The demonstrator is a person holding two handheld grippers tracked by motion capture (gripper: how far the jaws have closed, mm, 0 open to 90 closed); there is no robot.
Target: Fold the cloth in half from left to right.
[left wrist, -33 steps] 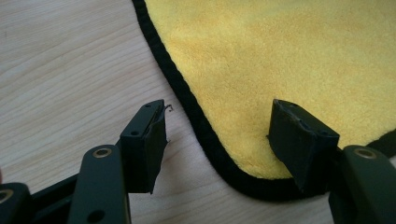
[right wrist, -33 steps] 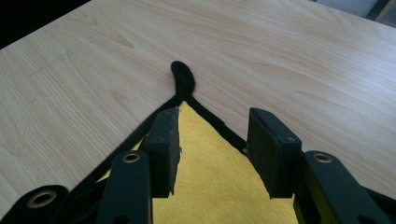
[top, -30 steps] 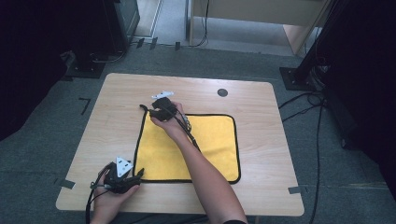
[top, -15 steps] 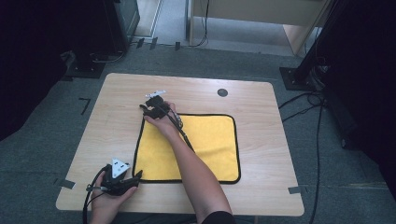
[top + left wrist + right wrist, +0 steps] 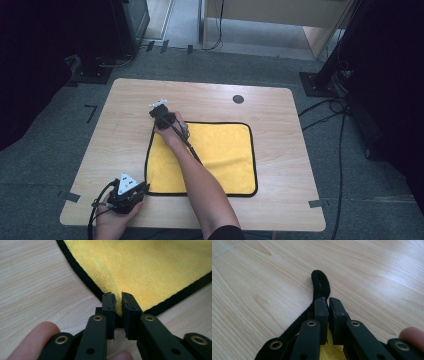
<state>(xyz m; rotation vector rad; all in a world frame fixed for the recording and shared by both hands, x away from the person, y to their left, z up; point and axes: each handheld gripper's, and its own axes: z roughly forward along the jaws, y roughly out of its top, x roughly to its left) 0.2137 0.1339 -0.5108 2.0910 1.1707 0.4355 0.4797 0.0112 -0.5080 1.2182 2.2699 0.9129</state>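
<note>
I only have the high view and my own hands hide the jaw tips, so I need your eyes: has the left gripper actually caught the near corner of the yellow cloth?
Observer: Yes. In the left gripper view the left gripper has just closed, and a fold of the yellow cloth is pinched between its pads.
Operator: And the right one at the far corner?
Observer: The right gripper has just closed too, on the cloth's black edging, which stands up in a small loop beyond its tips.
Operator: Is any yellow in that grip?
Observer: A little yellow shows low between the right jaws; the loop above them is black trim.
</note>
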